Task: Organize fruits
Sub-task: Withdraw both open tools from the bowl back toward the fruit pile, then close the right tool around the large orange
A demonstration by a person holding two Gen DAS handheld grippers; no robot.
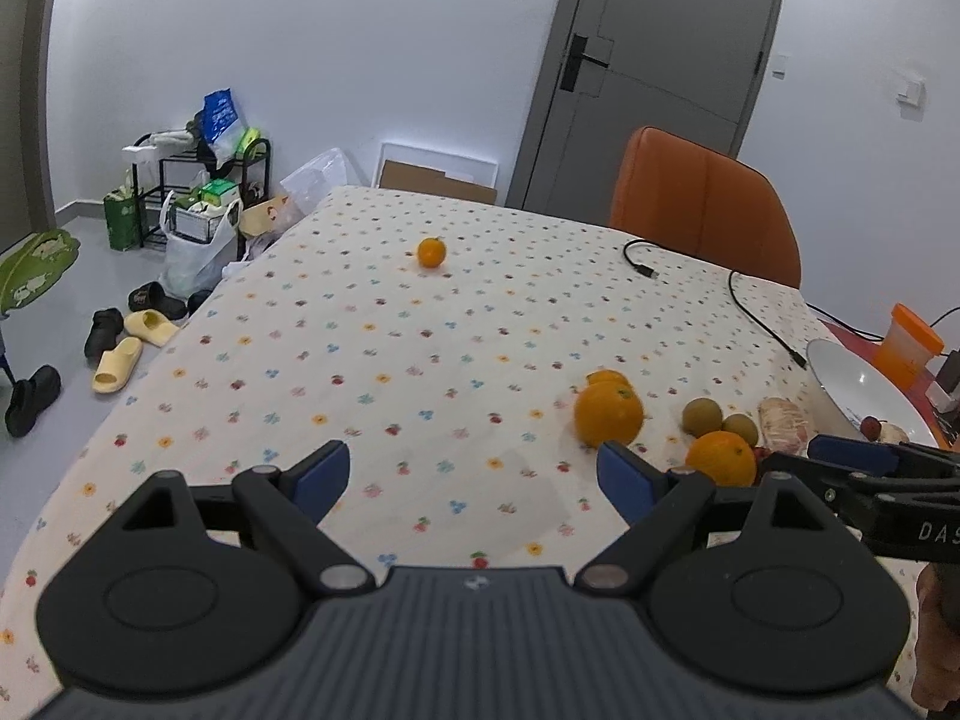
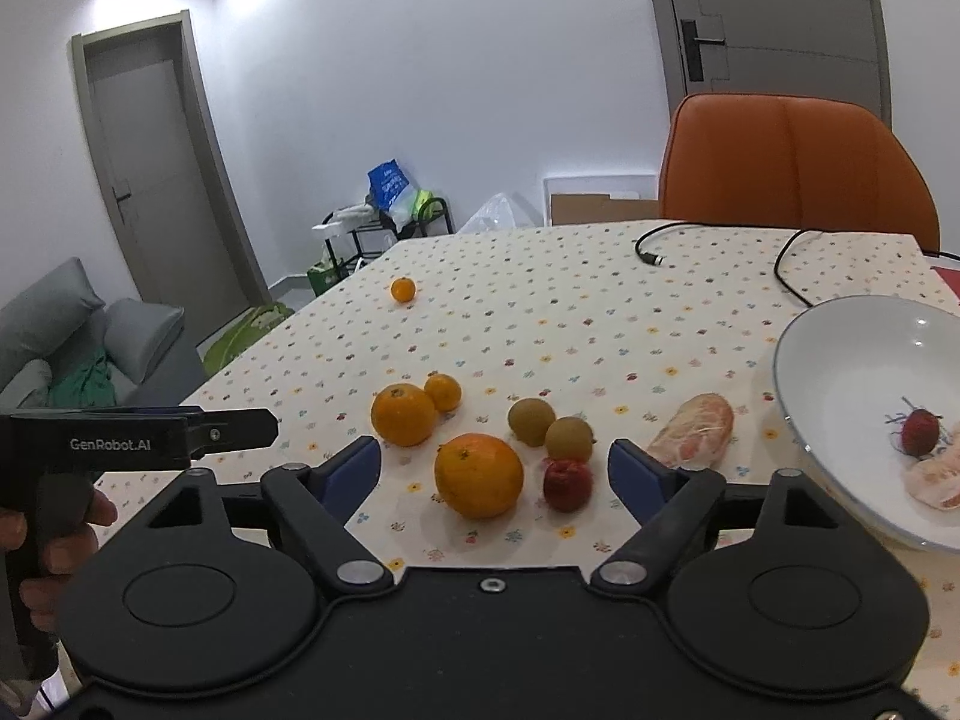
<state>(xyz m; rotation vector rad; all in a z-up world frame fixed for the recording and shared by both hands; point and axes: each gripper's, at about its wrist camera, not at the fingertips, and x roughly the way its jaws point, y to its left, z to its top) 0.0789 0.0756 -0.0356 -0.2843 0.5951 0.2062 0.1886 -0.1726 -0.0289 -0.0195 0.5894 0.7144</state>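
Observation:
Fruit lies on the flowered tablecloth. A big orange (image 2: 478,475), a second orange (image 2: 402,414), a small tangerine (image 2: 443,392), two brown-green fruits (image 2: 531,422), a red fruit (image 2: 567,484) and a peeled pomelo piece (image 2: 693,429) sit before my open, empty right gripper (image 2: 495,474). A white bowl (image 2: 840,372) at right holds a red fruit (image 2: 920,432) and a pomelo piece (image 2: 933,483). A lone tangerine (image 1: 431,252) sits far off. My left gripper (image 1: 474,477) is open and empty, left of the second orange (image 1: 608,416).
An orange chair (image 2: 792,162) stands behind the table. Two black cables (image 2: 654,255) lie on the far right of the cloth. An orange cup (image 1: 909,345) stands beyond the bowl (image 1: 852,384). The table's left edge drops to a floor with shoes (image 1: 120,360).

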